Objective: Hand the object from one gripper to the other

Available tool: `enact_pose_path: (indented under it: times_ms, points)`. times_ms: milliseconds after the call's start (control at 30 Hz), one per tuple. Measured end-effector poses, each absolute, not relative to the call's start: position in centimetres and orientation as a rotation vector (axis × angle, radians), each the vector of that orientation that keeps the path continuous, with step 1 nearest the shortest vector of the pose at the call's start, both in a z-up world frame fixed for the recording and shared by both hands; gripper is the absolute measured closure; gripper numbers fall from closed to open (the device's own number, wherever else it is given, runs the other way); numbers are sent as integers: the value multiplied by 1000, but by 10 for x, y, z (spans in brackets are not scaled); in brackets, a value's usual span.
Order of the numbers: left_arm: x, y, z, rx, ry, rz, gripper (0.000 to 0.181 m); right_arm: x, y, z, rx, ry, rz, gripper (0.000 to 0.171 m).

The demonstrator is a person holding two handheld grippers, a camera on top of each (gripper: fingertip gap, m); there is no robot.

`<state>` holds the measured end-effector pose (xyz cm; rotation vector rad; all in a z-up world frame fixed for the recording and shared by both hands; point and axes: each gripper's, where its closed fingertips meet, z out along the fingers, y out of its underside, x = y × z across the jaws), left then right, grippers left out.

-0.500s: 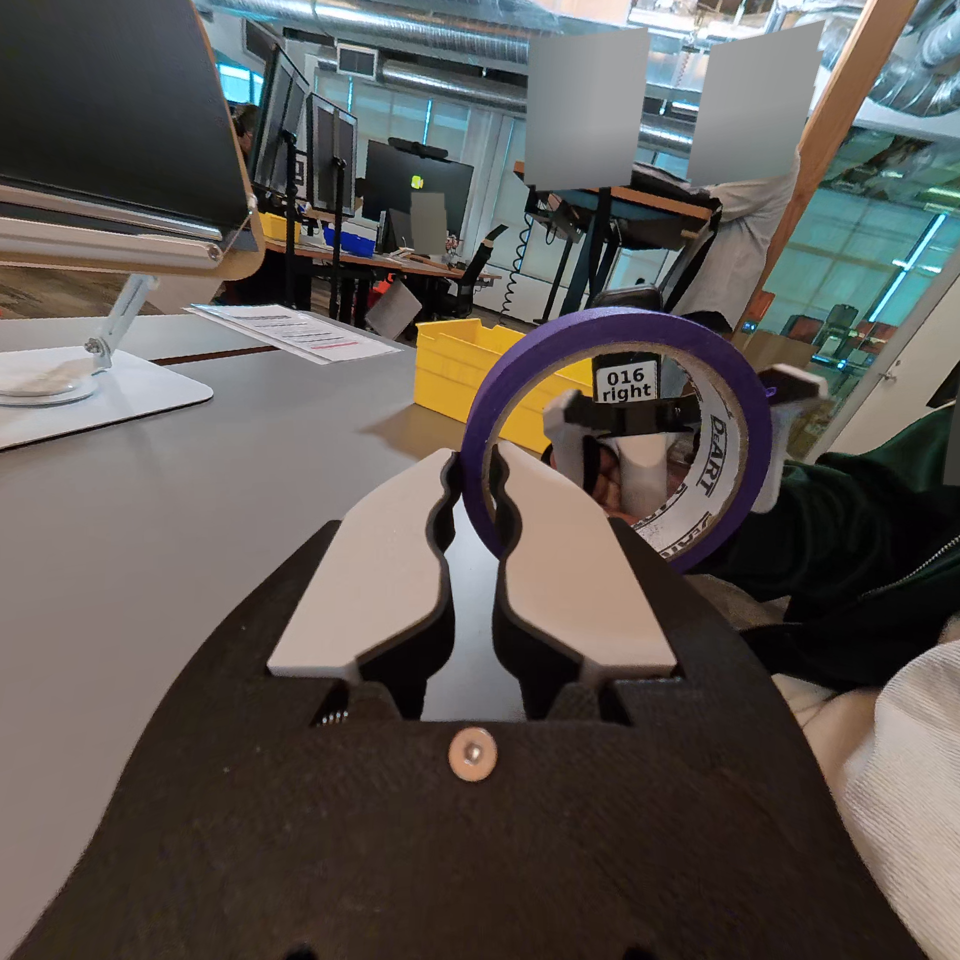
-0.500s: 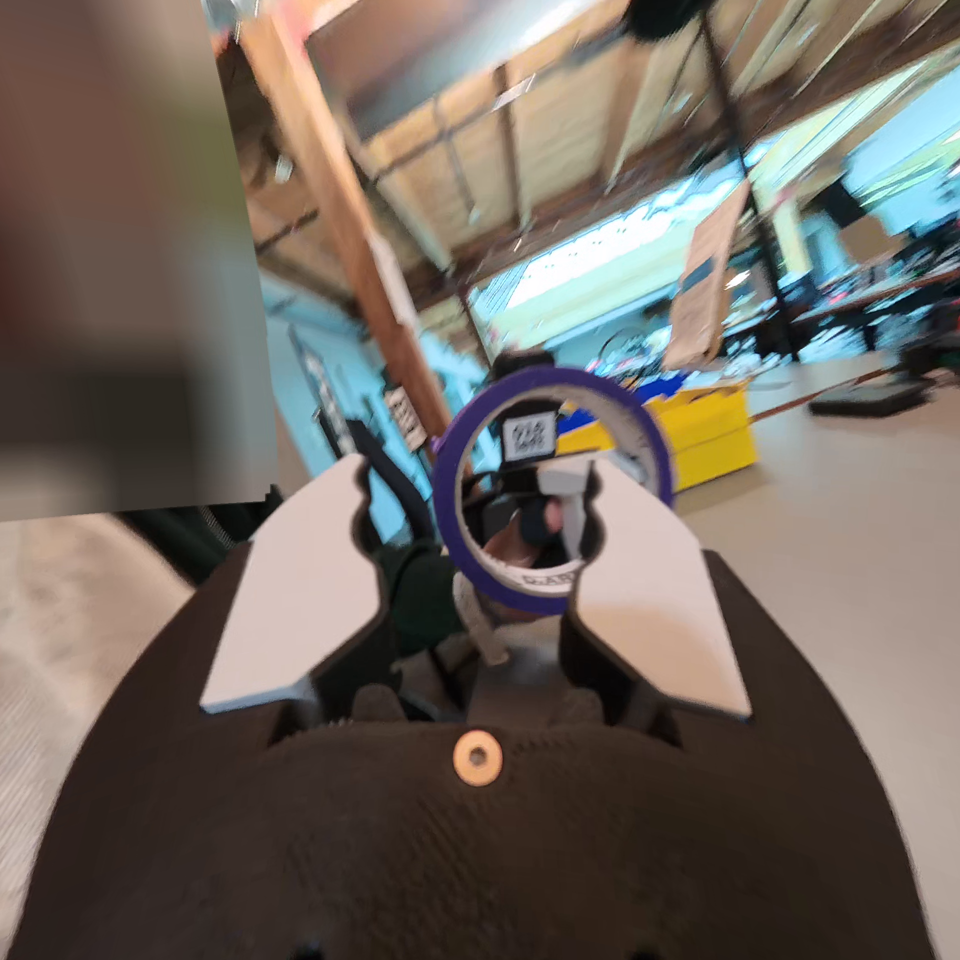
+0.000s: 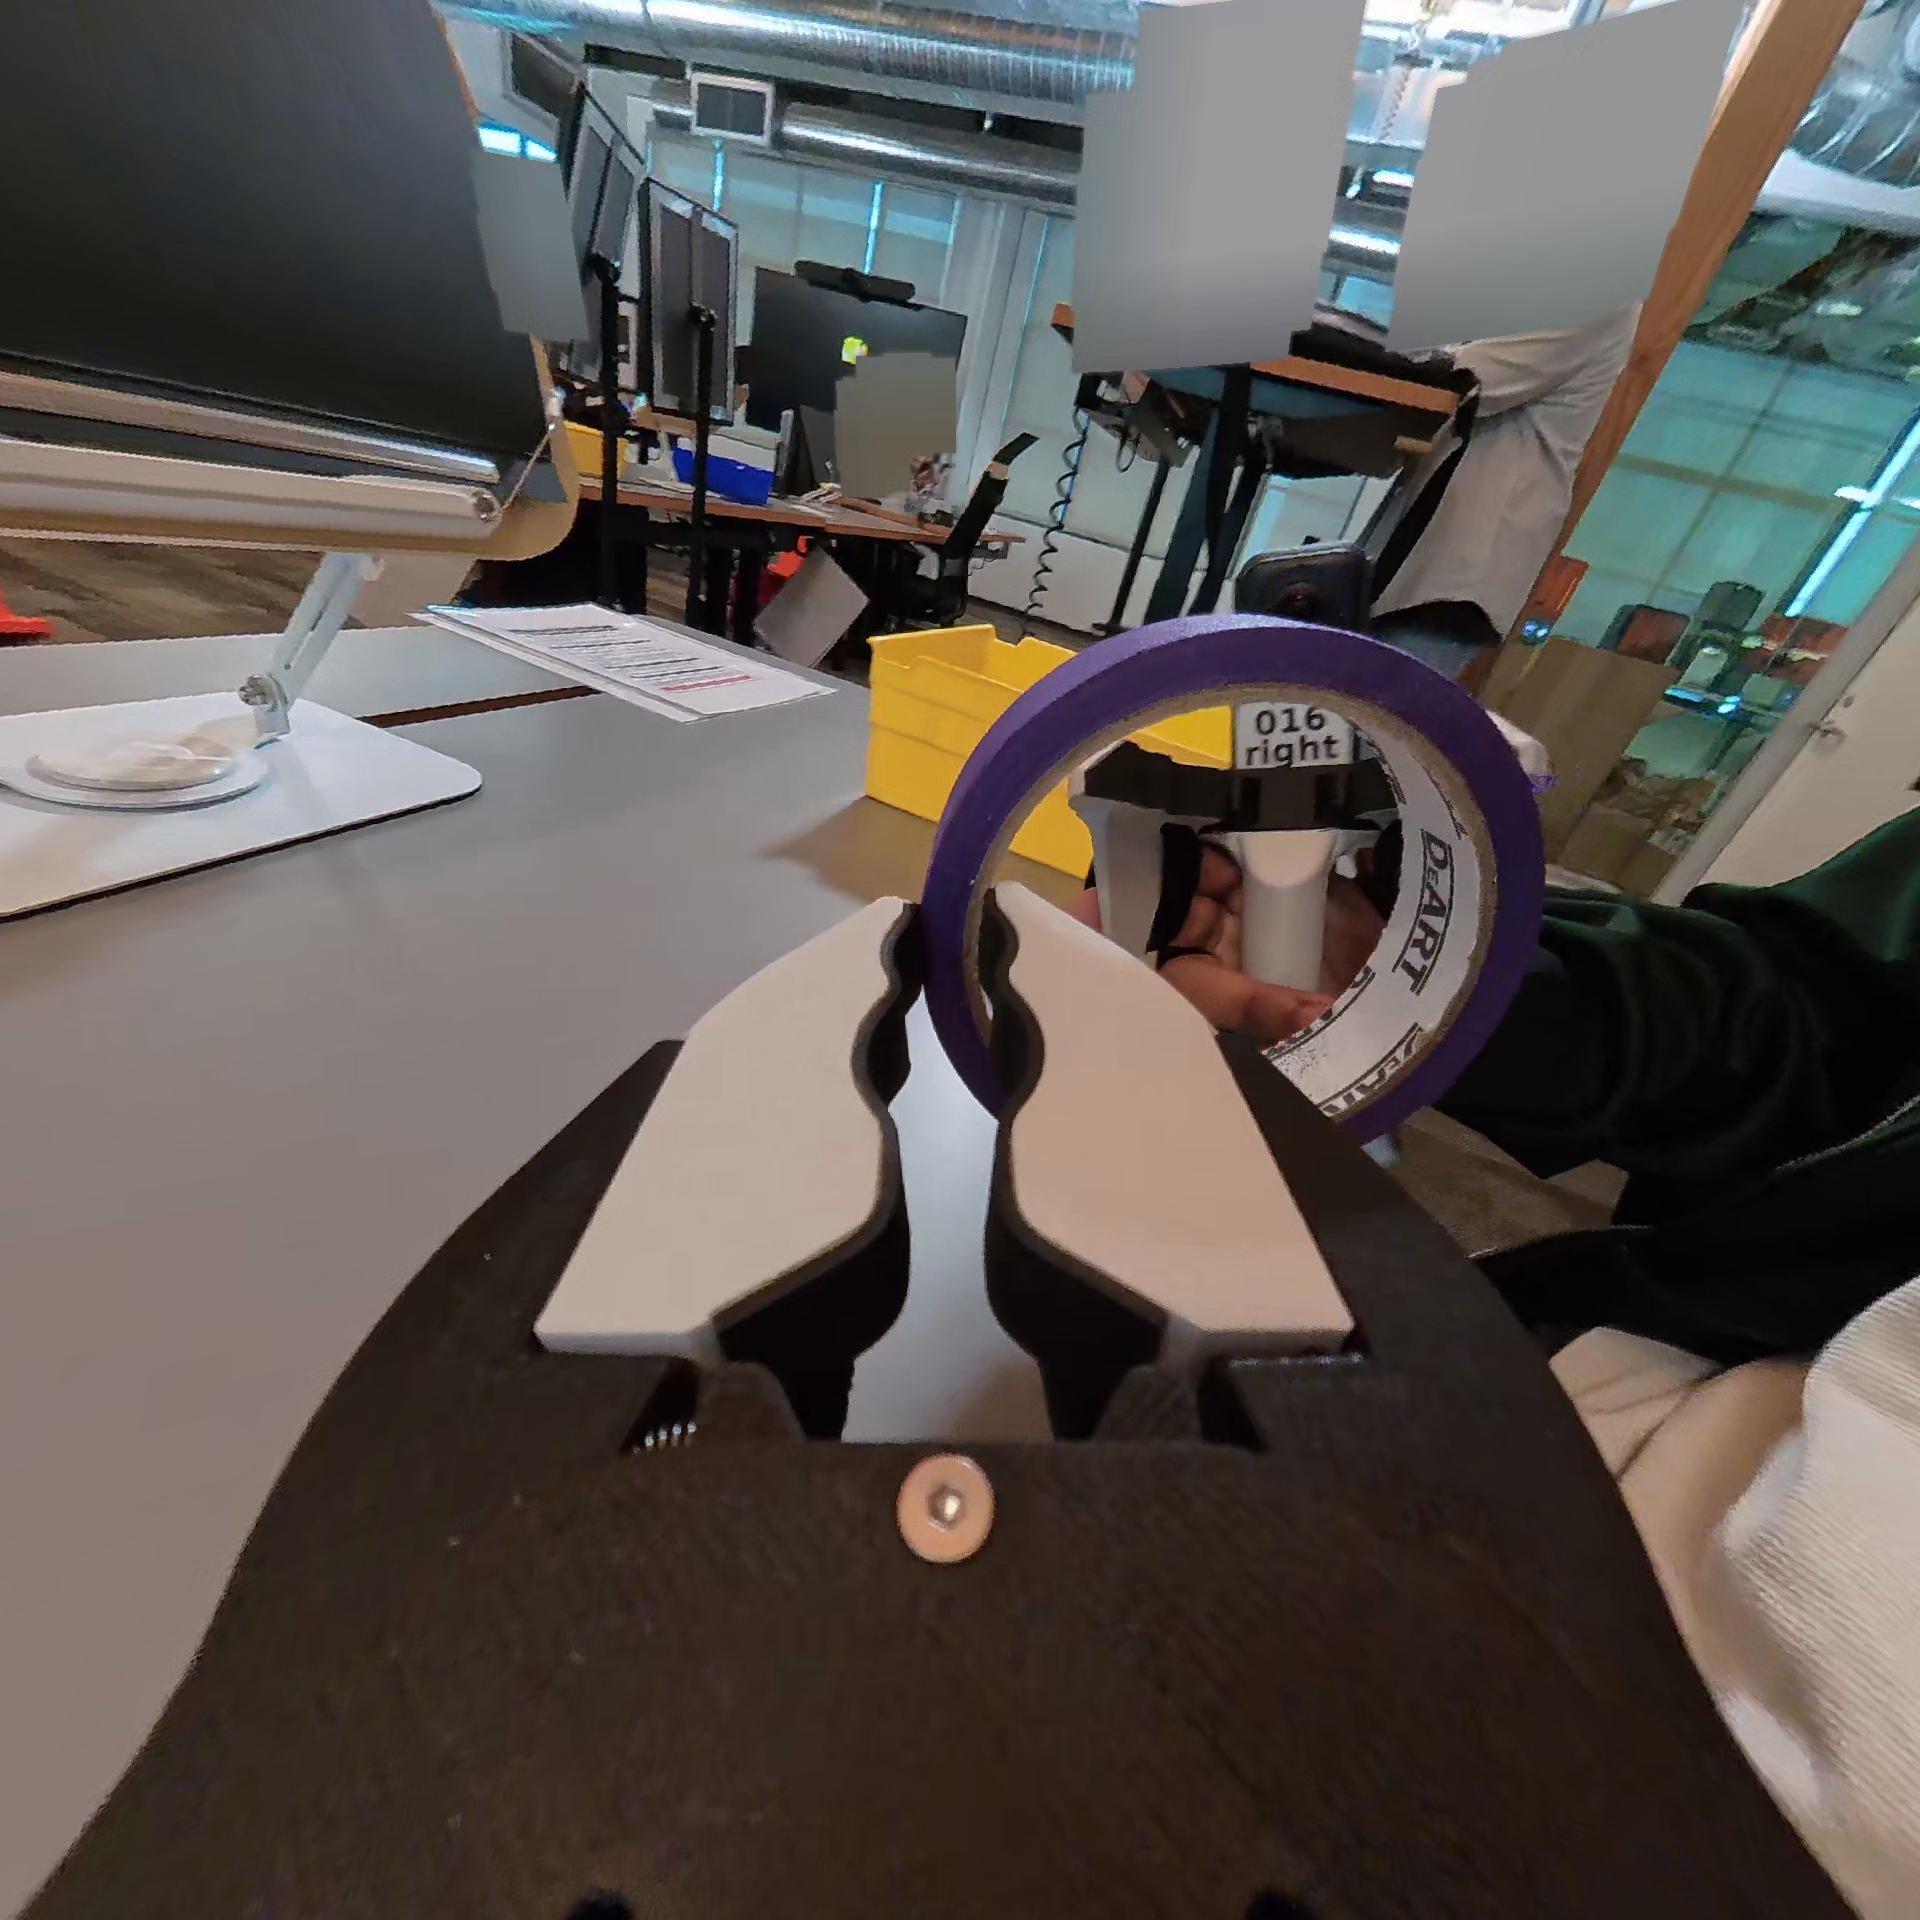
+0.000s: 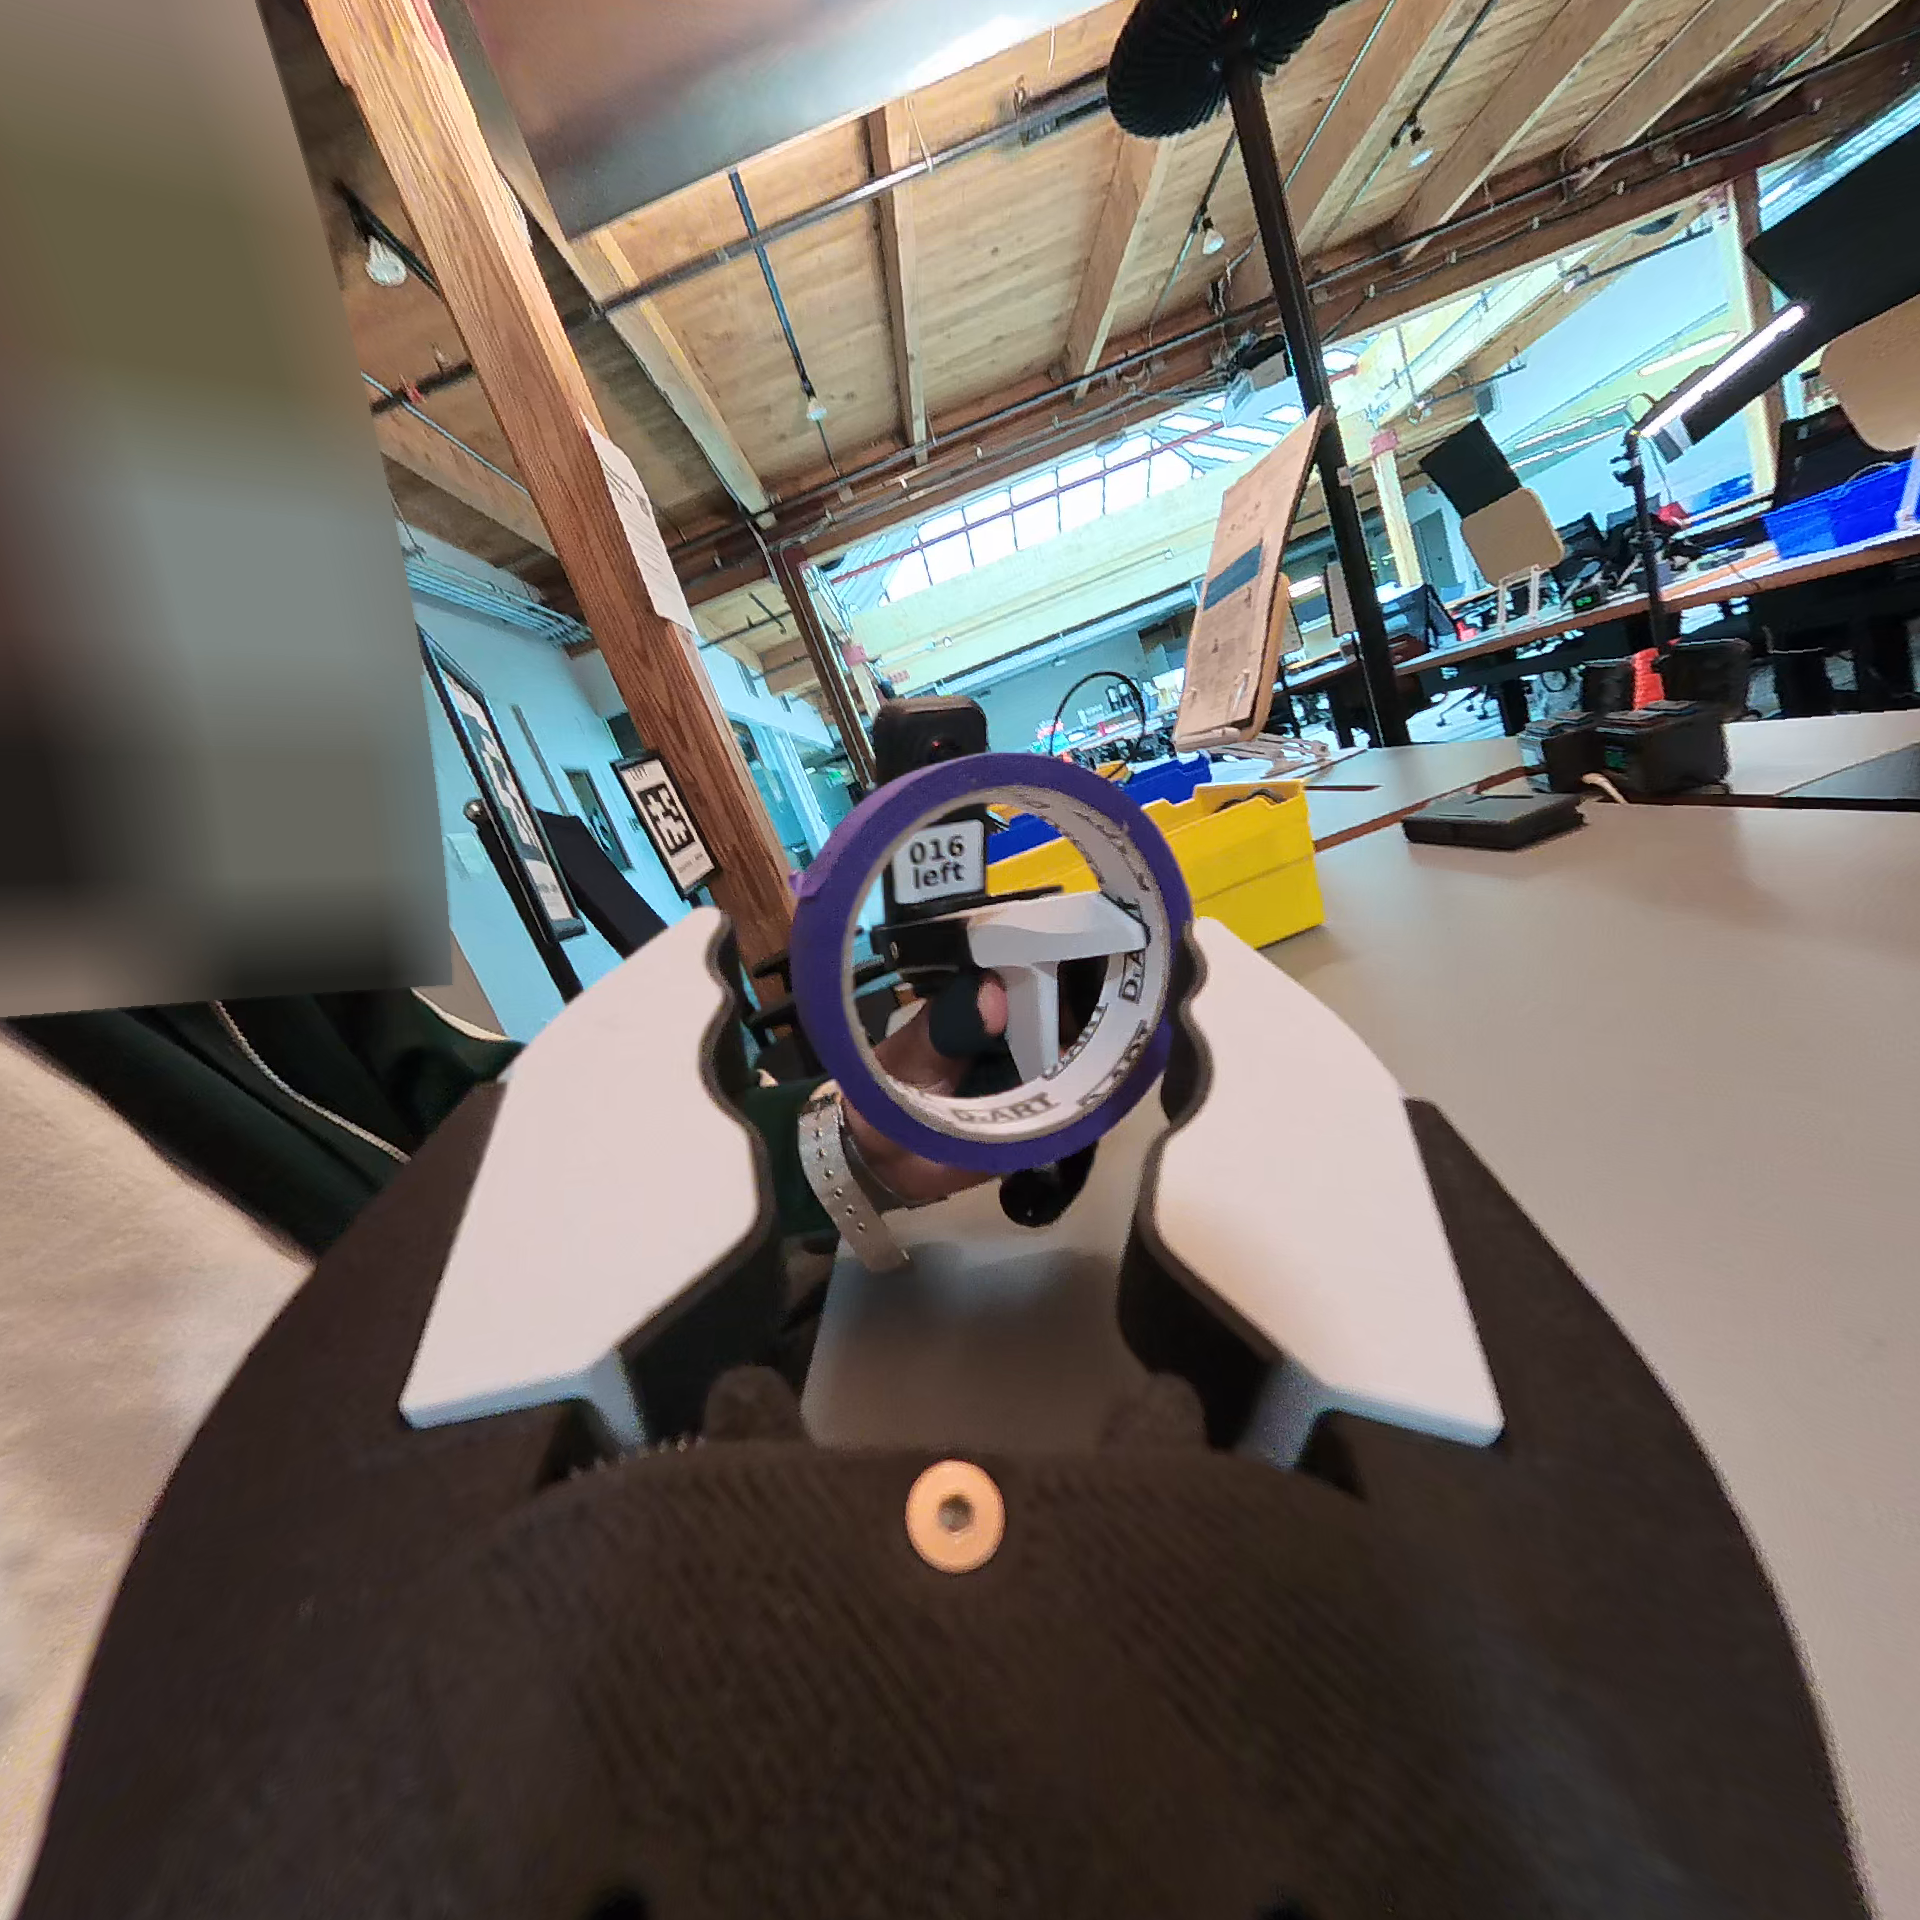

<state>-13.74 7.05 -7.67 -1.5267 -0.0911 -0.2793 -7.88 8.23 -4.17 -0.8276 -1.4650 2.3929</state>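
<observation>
Two hand-held grippers | left (image 3: 951, 951) clamped on purple tape roll (image 3: 1226, 873) rim | right (image 4: 956, 997) wide open, straddling roll

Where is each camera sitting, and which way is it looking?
Left wrist view: sits on the left tongs, looking along the fingers at the purple tape roll they pinch, with the grey table and yellow bin behind; a green sleeve shows.
Right wrist view: sits on the right tongs, open around the same tape roll, facing the other way toward a wooden post; a hand shows.
Both share the tape, bin and table.
</observation>
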Motion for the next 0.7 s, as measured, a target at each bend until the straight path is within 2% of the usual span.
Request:
enact_pose_path:
  times_ms: [100, 267, 367, 467, 700]
  points:
    - [-153, 71, -89, -1619, -164, -142, 171, -83, 84, -49, -874, -1493, 2304, 99]
    - [-187, 60, -111, -1814, -290, 249, 172, -104, 100, -85, -1097, -1596, 1919, 124]
    - [-189, 60, -112, -1854, -289, 339, 171, -109, 99, -98, -1178, -1625, 1805, 123]
    - [-187, 62, -115, -1878, -312, 349, 171, -113, 93, -104, -1209, -1607, 1718, 108]
    - [-184, 62, -114, -1877, -387, 291, 171, -119, 90, -114, -1306, -1567, 1662, 114]
